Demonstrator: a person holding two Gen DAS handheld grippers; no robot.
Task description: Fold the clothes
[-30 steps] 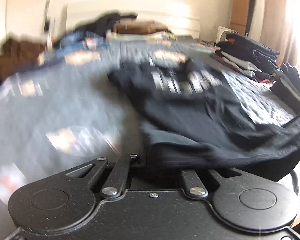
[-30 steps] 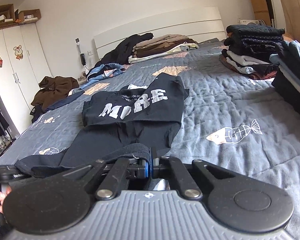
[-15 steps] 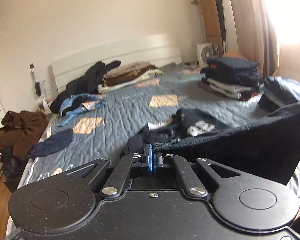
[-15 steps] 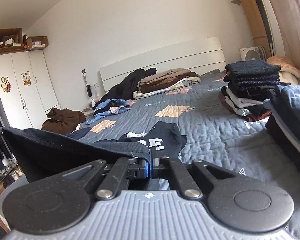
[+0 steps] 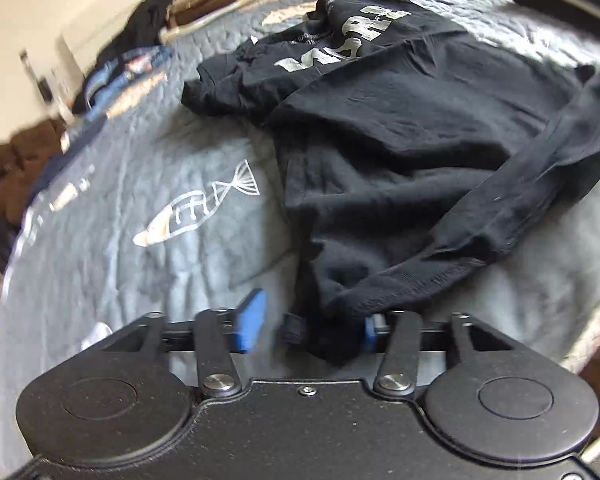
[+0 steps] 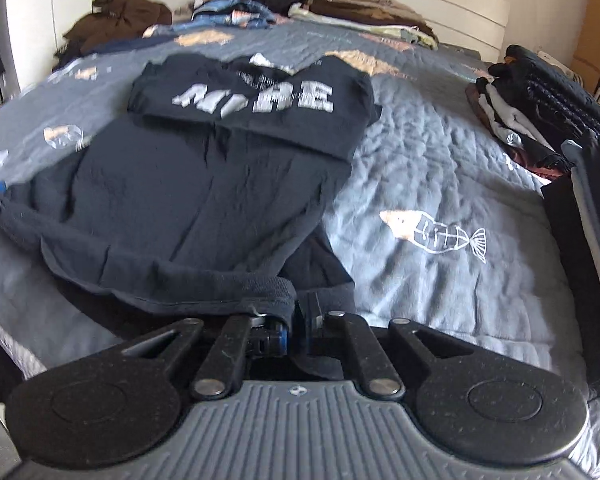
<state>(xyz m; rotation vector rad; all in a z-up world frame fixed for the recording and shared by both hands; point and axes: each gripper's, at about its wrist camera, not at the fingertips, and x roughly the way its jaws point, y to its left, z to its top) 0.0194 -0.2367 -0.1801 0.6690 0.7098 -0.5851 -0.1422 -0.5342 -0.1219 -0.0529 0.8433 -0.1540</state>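
Our left gripper (image 5: 306,322) stands with its blue pads spread wide, the hem of the black T-shirt (image 5: 400,128) lying loose between them. Our right gripper (image 6: 296,320) is clamped on the shirt's hem corner. Ahead of both grippers the shirt lies on the grey quilt (image 6: 440,168), its top folded back so white letters show; from the right wrist they read roughly "MORE", blurred. Its fabric is dark and creased.
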